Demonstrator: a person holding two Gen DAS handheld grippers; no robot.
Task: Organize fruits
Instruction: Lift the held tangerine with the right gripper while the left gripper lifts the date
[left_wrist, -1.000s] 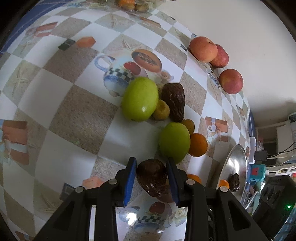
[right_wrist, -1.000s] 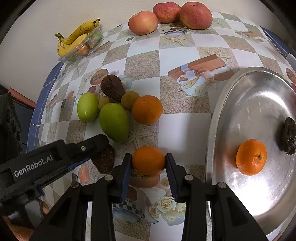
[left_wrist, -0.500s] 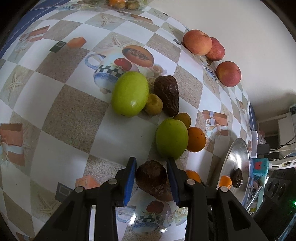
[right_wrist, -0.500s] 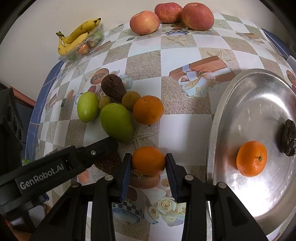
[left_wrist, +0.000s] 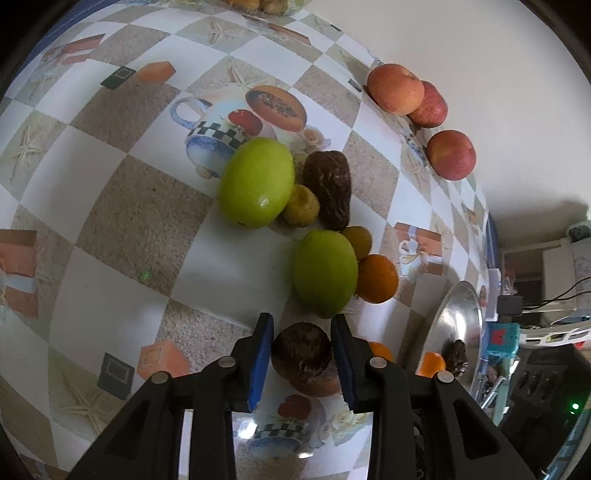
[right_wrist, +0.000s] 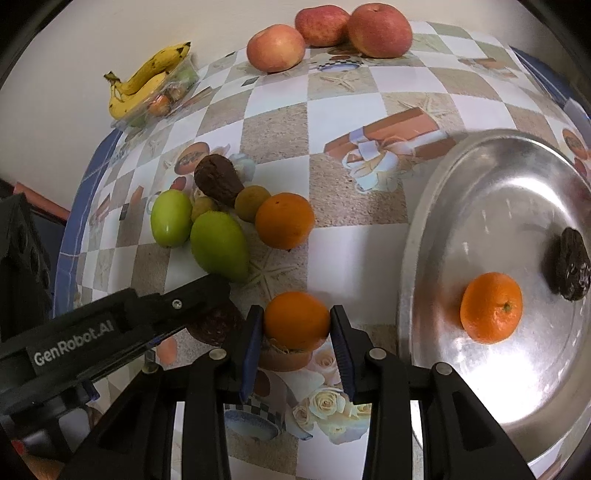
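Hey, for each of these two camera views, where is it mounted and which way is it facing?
Left wrist: on the left tool, angled down at the table; its jaws are closing on a dark brown fruit.
Right wrist: on the right tool, angled down; jaws on an orange, the left tool's arm alongside.
Shared: the green fruit, apples and metal tray.

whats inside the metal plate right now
On the metal plate lie one orange and one dark brown wrinkled fruit, apart from each other. The plate's lower edge is hidden behind the right gripper, so anything there cannot be seen.
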